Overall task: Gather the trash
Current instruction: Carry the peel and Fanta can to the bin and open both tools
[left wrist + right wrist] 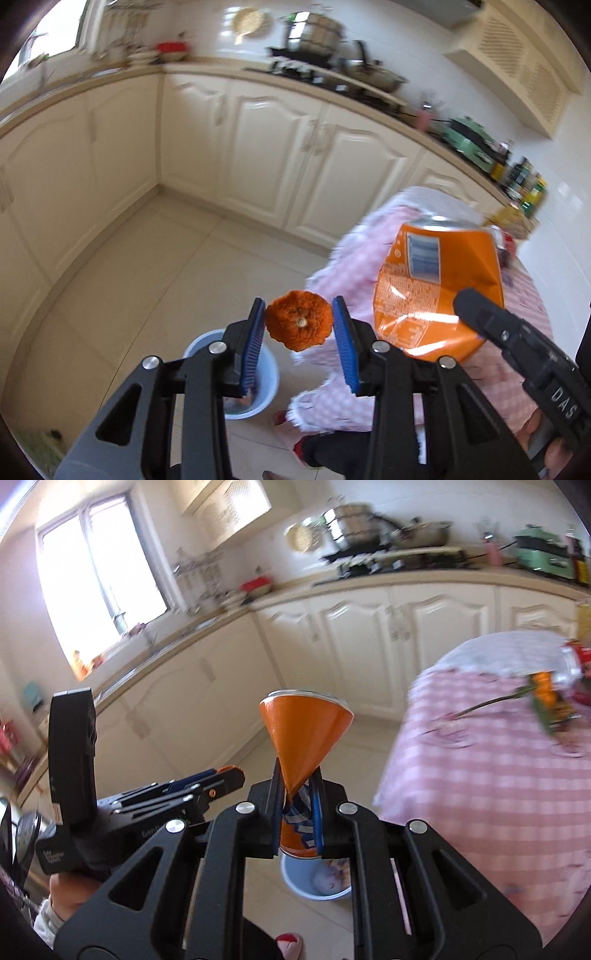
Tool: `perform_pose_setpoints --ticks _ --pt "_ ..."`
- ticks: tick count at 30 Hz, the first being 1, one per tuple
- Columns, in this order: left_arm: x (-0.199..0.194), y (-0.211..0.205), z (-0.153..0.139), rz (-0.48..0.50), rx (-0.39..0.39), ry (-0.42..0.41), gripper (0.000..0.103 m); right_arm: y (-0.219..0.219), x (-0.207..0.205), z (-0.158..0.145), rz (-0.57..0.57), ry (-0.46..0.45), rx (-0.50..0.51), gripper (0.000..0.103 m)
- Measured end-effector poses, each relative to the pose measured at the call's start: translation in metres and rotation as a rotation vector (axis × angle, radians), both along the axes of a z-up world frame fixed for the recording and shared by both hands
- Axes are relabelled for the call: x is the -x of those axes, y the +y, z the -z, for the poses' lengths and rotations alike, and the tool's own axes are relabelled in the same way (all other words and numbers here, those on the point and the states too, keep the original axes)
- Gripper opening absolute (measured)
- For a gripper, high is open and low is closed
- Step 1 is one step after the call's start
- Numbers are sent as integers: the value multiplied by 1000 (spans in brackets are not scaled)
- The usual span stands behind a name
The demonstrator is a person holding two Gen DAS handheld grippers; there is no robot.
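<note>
My left gripper (299, 325) is shut on a piece of orange peel (298, 320), held between its blue pads above the floor. A light blue bin (258, 384) stands on the tiles just below and left of it, with some trash inside. My right gripper (297, 790) is shut on a crushed orange soda can (304, 723), pinched at its flattened waist, and the same can (436, 280) shows at the right of the left wrist view. The bin (314, 880) lies directly under the can. The left gripper's body (177, 794) appears at the left of the right wrist view.
A table under a pink checked cloth (491, 775) stands to the right, with a crushed plastic bottle (570, 661) and a stemmed orange scrap (543, 690) on it. Cream kitchen cabinets (280, 147) line the far walls. The person's slippered feet (303, 443) stand near the bin.
</note>
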State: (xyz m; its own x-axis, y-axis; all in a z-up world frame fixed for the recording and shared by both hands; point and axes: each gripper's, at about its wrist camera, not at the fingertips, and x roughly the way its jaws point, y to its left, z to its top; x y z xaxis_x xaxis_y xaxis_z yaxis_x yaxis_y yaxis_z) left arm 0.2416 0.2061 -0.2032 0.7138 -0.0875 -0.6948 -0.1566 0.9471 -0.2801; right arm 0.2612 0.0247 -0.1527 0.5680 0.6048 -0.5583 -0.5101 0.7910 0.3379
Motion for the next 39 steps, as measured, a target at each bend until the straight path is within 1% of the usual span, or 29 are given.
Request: perform_pose_setpoints --ticks 2,5,9,15,18,20,23,26,28,32,39 --pt "0 22 16 -39 11 30 36 24 -8 18 -40 41 18 13" --pt "-8 43 39 -80 18 74 36 51 -19 47 -76 101 49 13" --pt "-22 63 74 -100 40 144 36 75 -37 88 -98 180 93 13" --pt "-49 74 131 -96 71 256 36 96 -62 142 -101 270 143 13" --pt "-67 76 157 -84 72 311 36 101 -71 164 -101 304 161 13" --pt "-78 77 171 -77 77 334 36 103 -76 175 -98 319 174 13" --pt "-94 72 184 -60 83 368 37 104 -85 187 -88 341 187 13" --pt "-102 72 194 -64 61 382 41 100 -90 197 -79 357 196 13" --pt "-105 71 196 -75 55 384 51 99 -94 202 -77 365 200 13" --pt "-104 76 198 -89 63 383 54 100 -96 208 -72 382 208 13" --pt "-86 97 201 -140 98 399 55 111 -94 216 -83 395 226 13"
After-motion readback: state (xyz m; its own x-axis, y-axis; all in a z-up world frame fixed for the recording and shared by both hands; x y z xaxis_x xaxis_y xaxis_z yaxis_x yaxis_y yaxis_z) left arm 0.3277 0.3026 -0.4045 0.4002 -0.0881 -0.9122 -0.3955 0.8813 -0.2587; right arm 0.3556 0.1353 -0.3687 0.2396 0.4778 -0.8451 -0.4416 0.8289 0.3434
